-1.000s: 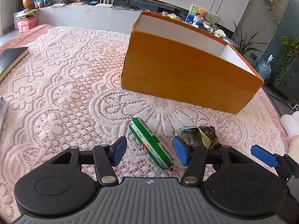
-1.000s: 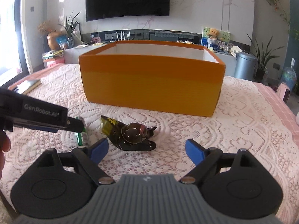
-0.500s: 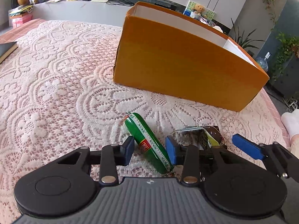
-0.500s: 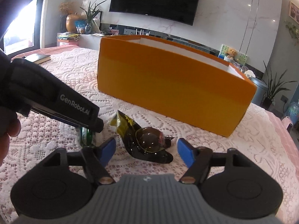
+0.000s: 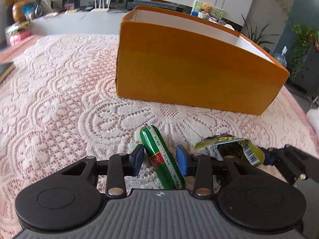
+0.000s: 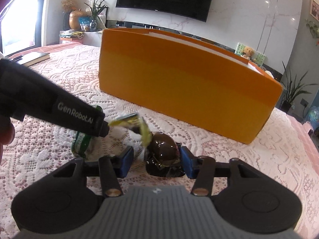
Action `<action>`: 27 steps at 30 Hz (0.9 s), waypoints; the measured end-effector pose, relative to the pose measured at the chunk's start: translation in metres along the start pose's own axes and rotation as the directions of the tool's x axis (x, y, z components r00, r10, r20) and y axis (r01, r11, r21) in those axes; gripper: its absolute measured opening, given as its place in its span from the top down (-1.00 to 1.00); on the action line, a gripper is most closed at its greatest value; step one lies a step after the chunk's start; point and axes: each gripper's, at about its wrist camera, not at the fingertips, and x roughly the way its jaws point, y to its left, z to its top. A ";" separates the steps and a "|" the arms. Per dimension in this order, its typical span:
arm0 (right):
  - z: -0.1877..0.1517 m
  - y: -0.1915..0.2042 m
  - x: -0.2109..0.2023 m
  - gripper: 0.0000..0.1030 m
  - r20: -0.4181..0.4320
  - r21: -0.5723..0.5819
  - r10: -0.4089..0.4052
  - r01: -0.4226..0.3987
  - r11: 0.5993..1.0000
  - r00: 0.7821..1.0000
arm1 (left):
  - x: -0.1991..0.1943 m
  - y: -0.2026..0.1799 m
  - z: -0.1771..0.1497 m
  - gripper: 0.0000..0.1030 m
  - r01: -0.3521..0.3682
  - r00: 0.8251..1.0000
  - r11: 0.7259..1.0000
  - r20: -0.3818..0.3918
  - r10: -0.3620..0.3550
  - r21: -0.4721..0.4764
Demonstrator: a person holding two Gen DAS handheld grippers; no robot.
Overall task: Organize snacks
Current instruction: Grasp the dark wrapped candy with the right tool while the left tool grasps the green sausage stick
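Note:
A green sausage stick [image 5: 161, 157] lies between the pads of my left gripper [image 5: 160, 160], which has closed onto it just above the lace tablecloth. It shows partly hidden in the right wrist view [image 6: 82, 143]. A dark, shiny snack packet with a yellow-green flap [image 6: 162, 151] sits between the pads of my right gripper [image 6: 155, 162], whose right pad touches it while a gap remains at the left pad. The packet also shows in the left wrist view [image 5: 235, 147]. The orange box [image 5: 191, 73] stands open-topped just beyond both snacks, also in the right wrist view [image 6: 187, 85].
The lace tablecloth [image 5: 49, 91] covers the table. The left gripper's black body [image 6: 49, 103] crosses the left of the right wrist view. A dark book [image 6: 35, 56] lies at the far left. A cabinet with plants and a TV stands behind.
Both grippers have moved forward over their snacks and narrowed. The left pads have closed onto the sausage; the right pads have closed in around the dark packet, which has tilted up.

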 end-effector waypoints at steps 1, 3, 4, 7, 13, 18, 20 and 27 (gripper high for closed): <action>0.000 -0.001 0.000 0.12 0.001 0.003 -0.002 0.002 1.000 1.000 | 0.000 -0.001 -0.001 0.15 -0.005 1.000 1.000 0.004 0.005 0.011; -0.002 -0.002 0.001 0.17 0.002 0.007 -0.004 0.004 1.000 1.000 | 0.001 -0.002 -0.001 0.15 -0.007 1.000 1.000 0.010 0.007 0.018; -0.002 -0.002 0.001 0.19 0.002 0.010 -0.005 0.005 1.000 1.000 | 0.001 -0.002 -0.001 0.15 -0.007 1.000 1.000 0.014 0.007 0.020; -0.003 -0.005 0.001 0.31 0.004 0.028 -0.012 0.011 1.000 1.000 | 0.002 -0.002 -0.002 0.15 -0.010 1.000 0.999 0.027 0.009 0.035; -0.005 -0.010 0.001 0.30 0.004 0.062 -0.003 0.003 0.998 1.000 | 0.002 -0.001 -0.003 0.15 -0.007 0.999 0.999 0.032 0.006 0.034; -0.005 -0.010 0.000 0.30 0.003 0.065 -0.002 0.002 0.998 1.000 | 0.001 0.003 -0.002 0.27 0.001 1.000 1.000 0.029 -0.001 0.007; -0.006 -0.012 0.000 0.30 0.001 0.080 0.002 -0.002 0.997 1.000 | 0.000 0.004 -0.002 0.31 0.010 1.000 1.000 0.027 -0.010 0.002; -0.003 -0.019 -0.003 0.34 -0.005 0.137 0.014 -0.014 0.990 1.000 | -0.006 0.009 -0.004 0.40 0.038 0.999 0.999 0.017 -0.037 -0.026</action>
